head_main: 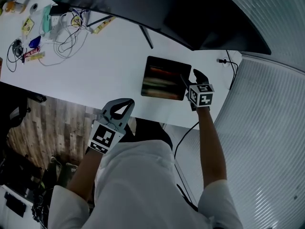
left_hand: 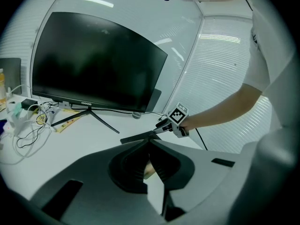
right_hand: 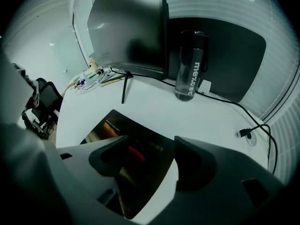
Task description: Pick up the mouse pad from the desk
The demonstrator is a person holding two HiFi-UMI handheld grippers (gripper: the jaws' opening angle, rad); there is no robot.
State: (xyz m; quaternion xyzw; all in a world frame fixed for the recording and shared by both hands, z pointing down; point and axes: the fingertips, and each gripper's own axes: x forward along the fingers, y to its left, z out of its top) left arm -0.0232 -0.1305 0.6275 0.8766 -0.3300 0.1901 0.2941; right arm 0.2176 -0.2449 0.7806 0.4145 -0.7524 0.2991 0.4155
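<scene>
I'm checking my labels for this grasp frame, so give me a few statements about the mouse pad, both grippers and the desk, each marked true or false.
The mouse pad lies on the white desk. True.
The right gripper is clamped shut on the pad. False: its jaws stand apart over the pad's edge.
The left gripper holds the bottle. False: its jaws are together and empty; the bottle stands on the desk near the monitor.
Loose cables lie at the desk's left end in the head view. True.
</scene>
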